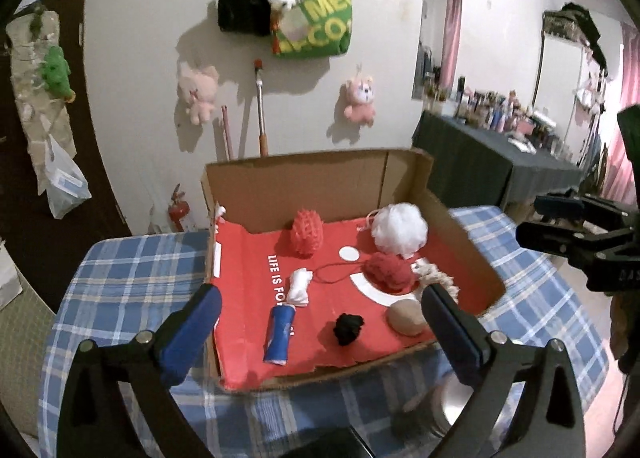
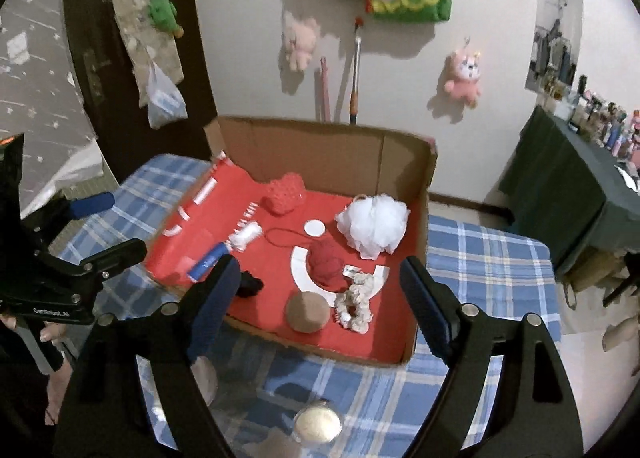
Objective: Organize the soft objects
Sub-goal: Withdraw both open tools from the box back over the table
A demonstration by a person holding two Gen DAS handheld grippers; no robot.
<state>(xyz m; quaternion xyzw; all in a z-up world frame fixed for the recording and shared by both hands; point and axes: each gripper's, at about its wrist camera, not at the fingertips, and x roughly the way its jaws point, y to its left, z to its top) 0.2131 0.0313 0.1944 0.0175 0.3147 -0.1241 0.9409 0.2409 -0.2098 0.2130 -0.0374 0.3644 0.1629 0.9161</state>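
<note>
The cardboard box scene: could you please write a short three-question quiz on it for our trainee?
1. True or false: the white mesh pouf lies inside the cardboard box.
2. Which item trails a loose strand: A the red yarn ball, B the black pom-pom, C the tan ball?
3. Fill in: the left gripper has its jaws ____, with nothing between them.

Key: 1 true; 2 A; 3 open.

Dim indoor light, soft shadows under plush toys [image 1: 198, 92] on wall. Heavy fisheye bend + dark vignette at edges. Slight motion blur, esp. near claws.
</note>
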